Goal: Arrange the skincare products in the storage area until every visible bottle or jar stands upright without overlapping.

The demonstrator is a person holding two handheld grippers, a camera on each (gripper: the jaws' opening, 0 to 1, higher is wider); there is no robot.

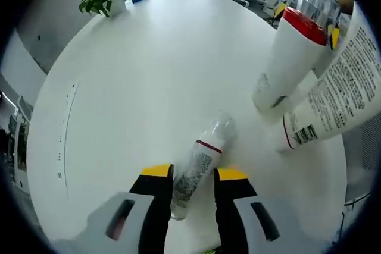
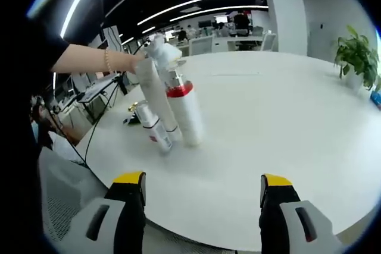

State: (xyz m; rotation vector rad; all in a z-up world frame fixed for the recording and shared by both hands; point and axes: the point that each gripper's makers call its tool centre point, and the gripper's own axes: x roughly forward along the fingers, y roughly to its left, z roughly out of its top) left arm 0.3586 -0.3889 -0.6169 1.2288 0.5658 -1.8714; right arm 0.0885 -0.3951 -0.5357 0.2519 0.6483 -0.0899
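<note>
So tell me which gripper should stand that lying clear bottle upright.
Left, likely. The left gripper already has its jaws on either side of the lying clear bottle, on the white table. The right gripper is open, holding nothing, well back from the bottles.

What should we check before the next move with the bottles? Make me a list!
1. Small clear bottle between the left gripper jaws: ok, it lies in the gap, though I cannot tell if they squeeze it.
2. Small bottle upright: not ok, it lies on the white table.
3. Red-banded bottle upright: ok in the right gripper view.
4. Tall white bottle upright: not ok, it leans beside the red-banded one.
5. Right gripper free: ok, jaws wide apart, nothing between.
6. Hand out of the way: not ok, it is at the bottle tops.
</note>
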